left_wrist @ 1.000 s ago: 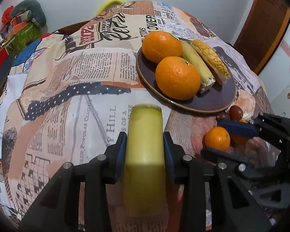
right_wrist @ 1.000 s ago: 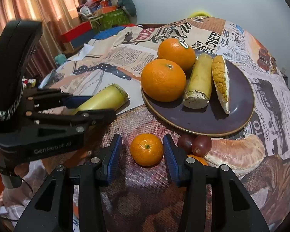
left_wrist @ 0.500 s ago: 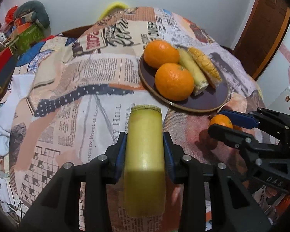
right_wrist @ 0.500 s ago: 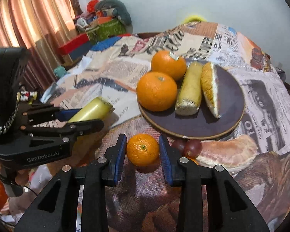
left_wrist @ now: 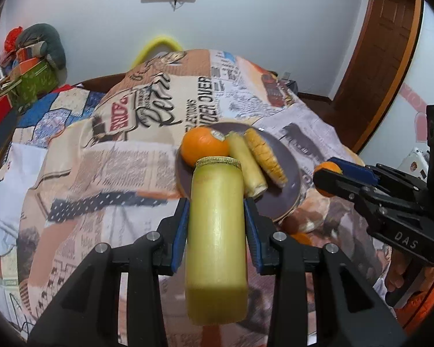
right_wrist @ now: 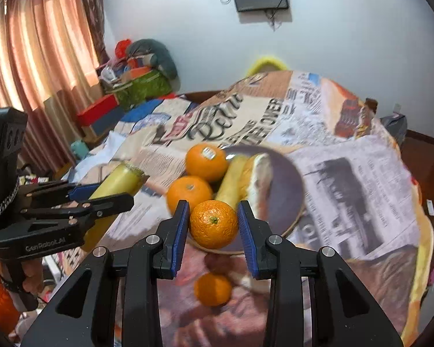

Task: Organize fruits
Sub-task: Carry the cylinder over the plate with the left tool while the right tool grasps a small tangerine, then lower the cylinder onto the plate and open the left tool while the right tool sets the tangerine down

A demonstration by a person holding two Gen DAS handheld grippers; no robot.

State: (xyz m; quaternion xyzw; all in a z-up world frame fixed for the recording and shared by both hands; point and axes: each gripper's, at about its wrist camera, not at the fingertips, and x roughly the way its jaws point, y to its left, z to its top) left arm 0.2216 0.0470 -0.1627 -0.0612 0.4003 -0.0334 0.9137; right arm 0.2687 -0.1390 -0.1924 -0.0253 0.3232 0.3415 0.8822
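Observation:
My left gripper [left_wrist: 215, 205] is shut on a pale yellow-green cane stick [left_wrist: 217, 231] and holds it above the table, in front of the dark plate [left_wrist: 289, 190]. In the right wrist view the same stick [right_wrist: 121, 177] juts from the left gripper [right_wrist: 107, 193] at the left. My right gripper [right_wrist: 213, 211] is shut on a small mandarin [right_wrist: 213, 224], lifted over the plate's [right_wrist: 283, 196] near rim. On the plate lie two oranges [right_wrist: 207, 162] [right_wrist: 188, 192], a cane piece [left_wrist: 247, 167] and a corn cob [left_wrist: 264, 156].
Below the right gripper, another small mandarin [right_wrist: 212, 289], blurred dark grapes [right_wrist: 217, 261] and a peeled pomelo segment [left_wrist: 303, 219] lie on the newspaper-print cloth. Boxes and bags [right_wrist: 130, 86] are piled at the back left. A wooden door [left_wrist: 384, 43] stands at the right.
The right gripper closed on the small mandarin and lifted it off the cloth toward the plate. The left gripper rose with the cane stick still in it.

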